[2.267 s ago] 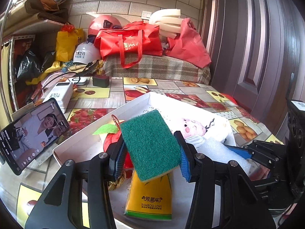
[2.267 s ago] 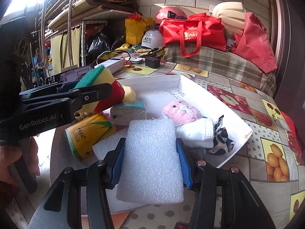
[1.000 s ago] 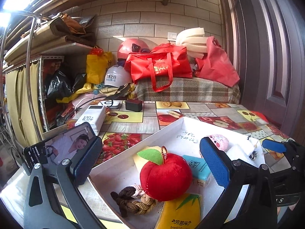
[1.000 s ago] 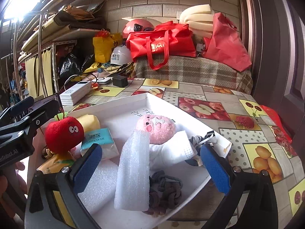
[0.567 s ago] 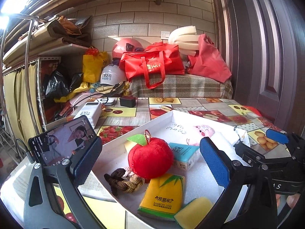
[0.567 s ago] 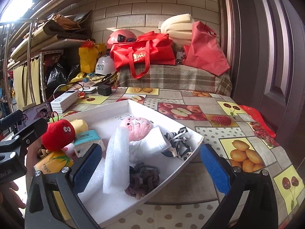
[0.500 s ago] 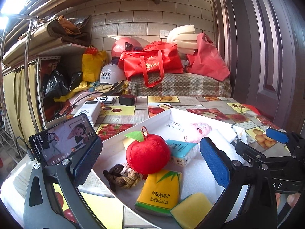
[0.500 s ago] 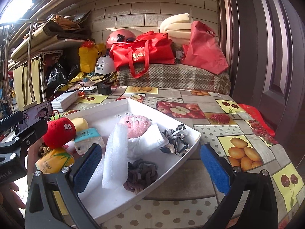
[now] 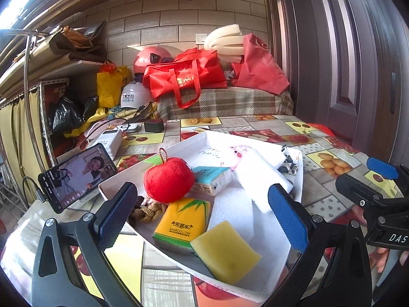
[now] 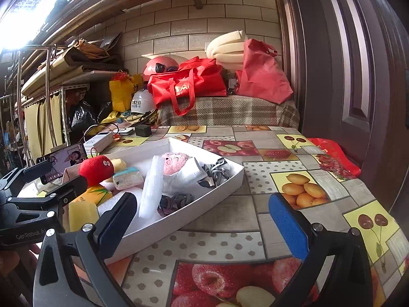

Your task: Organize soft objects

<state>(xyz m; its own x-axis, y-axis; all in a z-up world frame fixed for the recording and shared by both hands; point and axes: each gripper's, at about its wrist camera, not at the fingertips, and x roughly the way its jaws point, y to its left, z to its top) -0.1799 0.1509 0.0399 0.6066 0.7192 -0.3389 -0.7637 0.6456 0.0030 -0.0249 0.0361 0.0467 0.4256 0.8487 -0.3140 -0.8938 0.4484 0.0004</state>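
Observation:
A white shallow box (image 9: 297, 176) (image 10: 204, 206) on the fruit-print table holds the soft things. In it lie a yellow sponge (image 9: 226, 250), a yellow tissue pack (image 9: 182, 223), a red plush apple (image 9: 167, 180) (image 10: 95, 170), a teal tissue pack (image 9: 213, 179), white foam sheets (image 9: 260, 176) (image 10: 152, 186), a pink plush (image 10: 175, 163), a braided rope (image 9: 145, 211) and a dark scrunchie (image 10: 176, 200). My left gripper (image 9: 204, 217) is open just above the box's near end, holding nothing. My right gripper (image 10: 202, 220) is open and empty at the box's right near side.
A phone (image 9: 76, 176) on a stand plays video left of the box. A white power bank (image 9: 107, 142) and black charger (image 9: 153, 125) lie further back. Red bags (image 9: 186, 76), helmets and a plaid-covered bench fill the back. A dark door (image 9: 358, 64) stands at right.
Both grippers let go of their loads and opened: the sponge now lies yellow side up at the box's near end, the foam sheet leans inside. Both have pulled back from the box.

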